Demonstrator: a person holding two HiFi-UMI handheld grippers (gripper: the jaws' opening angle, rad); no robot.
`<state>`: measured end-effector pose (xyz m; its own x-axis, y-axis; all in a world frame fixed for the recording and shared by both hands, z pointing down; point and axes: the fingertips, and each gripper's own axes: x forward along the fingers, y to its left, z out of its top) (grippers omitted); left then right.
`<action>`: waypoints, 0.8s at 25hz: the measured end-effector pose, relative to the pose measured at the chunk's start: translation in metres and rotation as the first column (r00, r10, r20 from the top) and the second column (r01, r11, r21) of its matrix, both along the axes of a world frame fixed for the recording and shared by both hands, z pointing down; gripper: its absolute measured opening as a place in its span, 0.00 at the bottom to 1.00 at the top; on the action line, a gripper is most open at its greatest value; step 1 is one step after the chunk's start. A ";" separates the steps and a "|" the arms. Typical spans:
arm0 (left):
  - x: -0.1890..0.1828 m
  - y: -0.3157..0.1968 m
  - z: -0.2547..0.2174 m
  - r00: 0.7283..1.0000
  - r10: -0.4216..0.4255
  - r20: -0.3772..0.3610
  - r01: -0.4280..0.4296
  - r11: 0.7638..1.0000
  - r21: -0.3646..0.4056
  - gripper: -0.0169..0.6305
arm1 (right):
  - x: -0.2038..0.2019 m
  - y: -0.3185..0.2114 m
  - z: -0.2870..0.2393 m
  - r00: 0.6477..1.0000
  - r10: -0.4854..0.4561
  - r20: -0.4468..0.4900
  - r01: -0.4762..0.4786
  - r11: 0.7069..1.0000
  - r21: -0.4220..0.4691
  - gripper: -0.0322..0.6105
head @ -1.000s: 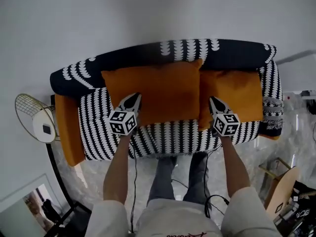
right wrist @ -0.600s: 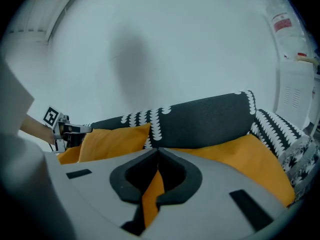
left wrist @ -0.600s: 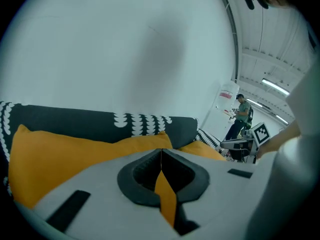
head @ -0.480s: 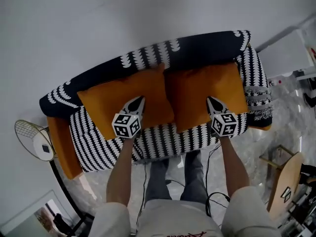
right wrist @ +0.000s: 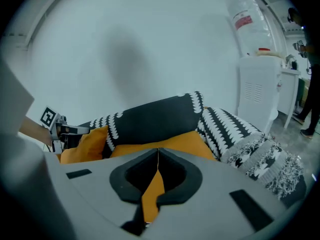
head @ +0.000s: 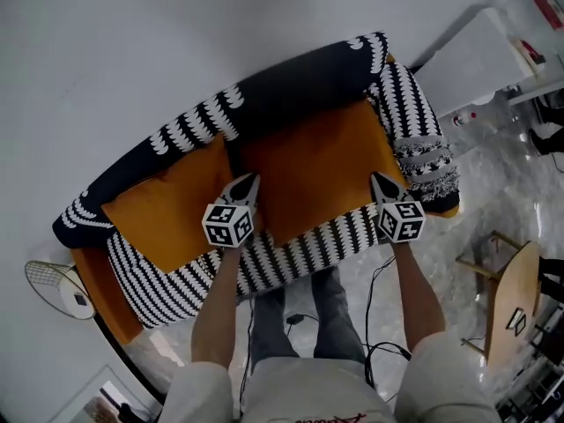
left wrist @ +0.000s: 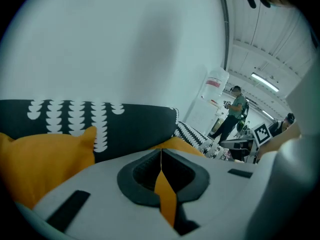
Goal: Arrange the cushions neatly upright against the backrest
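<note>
Both grippers closed, tips meeting. Left gripper (head: 248, 181) sits at the front-left corner of the right cushion (head: 317, 159), right gripper (head: 378, 180) at its front-right corner. Orange shows in the slot behind each pair of tips. I can't tell whether fabric is pinched or I'm just seeing the cushion underneath.

Key geometry: the right cushion spans between my two grippers, long axis parallel to the backrest (head: 291, 82), which lies straight ahead of both tips. Its top edge is against the backrest and its right end is near the armrest (head: 412, 117). So much of its face shows from above that I judge it's leaning back, not upright. The move would be forward and up, both sides together.

Left cushion (head: 163, 208) is at the sofa's left end, touching the right one, outboard of my left gripper. That's the nearer hand for it.
</note>
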<state>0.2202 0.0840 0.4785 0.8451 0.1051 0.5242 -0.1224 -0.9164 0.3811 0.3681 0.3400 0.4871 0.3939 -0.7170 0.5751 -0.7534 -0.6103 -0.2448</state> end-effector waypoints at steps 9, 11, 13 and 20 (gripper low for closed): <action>0.039 0.049 0.052 0.991 -0.019 0.133 0.034 0.993 -0.111 0.56 | 0.044 0.055 0.035 0.989 0.021 0.146 -0.022 1.000 0.005 0.52; 0.036 0.050 0.067 0.984 -0.044 0.173 0.063 0.992 -0.109 0.58 | 0.047 0.056 0.048 0.986 0.008 0.169 -0.005 1.000 -0.018 0.57; 0.032 0.050 0.079 0.978 -0.053 0.200 0.076 0.991 -0.109 0.58 | 0.049 0.055 0.058 0.983 -0.006 0.184 0.013 0.999 -0.033 0.57; 0.017 0.033 0.122 0.942 -0.106 0.319 0.145 0.984 -0.102 0.59 | 0.077 0.051 0.094 0.979 -0.024 0.203 0.047 0.993 -0.108 0.65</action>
<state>0.2374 0.1174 0.6007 0.6520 0.0886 0.7530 -0.3637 -0.8349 0.4131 0.4450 0.3911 0.5812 0.2378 -0.6554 0.7168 -0.7175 -0.6160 -0.3252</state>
